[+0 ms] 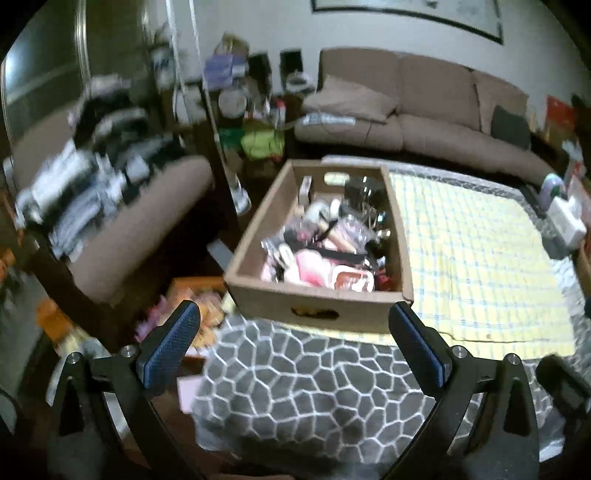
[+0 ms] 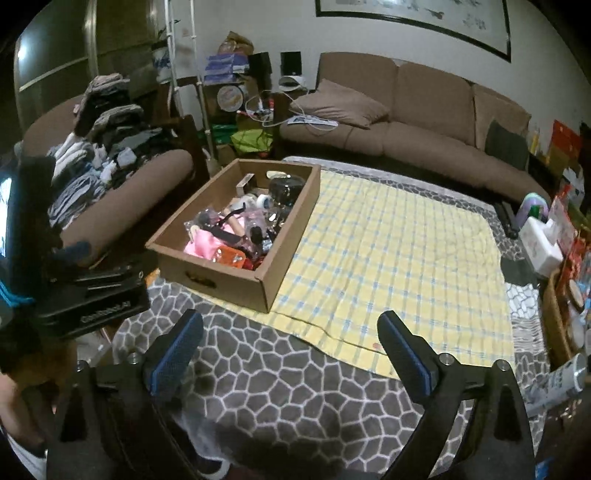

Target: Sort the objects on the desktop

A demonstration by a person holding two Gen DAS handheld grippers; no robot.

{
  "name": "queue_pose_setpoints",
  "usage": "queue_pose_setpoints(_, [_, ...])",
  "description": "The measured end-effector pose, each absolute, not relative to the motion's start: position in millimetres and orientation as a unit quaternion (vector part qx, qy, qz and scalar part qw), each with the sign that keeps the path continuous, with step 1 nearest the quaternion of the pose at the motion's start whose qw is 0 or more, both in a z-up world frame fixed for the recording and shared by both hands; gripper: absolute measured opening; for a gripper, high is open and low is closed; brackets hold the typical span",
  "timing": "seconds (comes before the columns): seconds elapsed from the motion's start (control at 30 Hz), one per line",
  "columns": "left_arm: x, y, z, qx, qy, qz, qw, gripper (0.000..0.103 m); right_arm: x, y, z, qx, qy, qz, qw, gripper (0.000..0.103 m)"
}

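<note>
Left tongs [image 1: 295,314] and right tongs [image 2: 290,321] — both spread wide, empty — hover above the desk [image 2: 295,387]; cardboard box [image 2: 218,277] holds mixed objects.

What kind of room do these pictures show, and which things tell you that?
Most likely a home living room. A long brown sofa with a cushion stands along the wall under a framed picture, and a low table covered by a yellow checked cloth holds a cardboard box of mixed small items.
</note>
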State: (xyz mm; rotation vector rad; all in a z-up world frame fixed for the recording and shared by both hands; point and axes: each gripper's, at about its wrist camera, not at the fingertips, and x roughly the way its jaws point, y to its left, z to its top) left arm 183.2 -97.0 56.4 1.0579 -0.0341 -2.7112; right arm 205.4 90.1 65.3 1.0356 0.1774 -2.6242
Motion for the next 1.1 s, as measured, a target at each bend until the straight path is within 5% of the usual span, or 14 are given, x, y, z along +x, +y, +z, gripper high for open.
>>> queue_pose_setpoints(0.37, [192.4,-82.1,79.6,0.332,0.006,-0.936,0.115,0.102,209.8,145.2,54.7,0.304,0.004,-0.939,0.158,0.103])
queue_pose_setpoints(0.67, [189.4,-50.5,68.2,0.315,-0.079,-0.939,0.116,0.102,197.6,155.4,41.1,0.293,0.053,-0.950,0.098,0.103])
queue_pose_setpoints(1.1, [184.1,-48.3,61.0,0.331,-0.074,-0.935,0.106,0.102,200.7,148.6,35.3,0.294,0.075,-0.947,0.105,0.103])
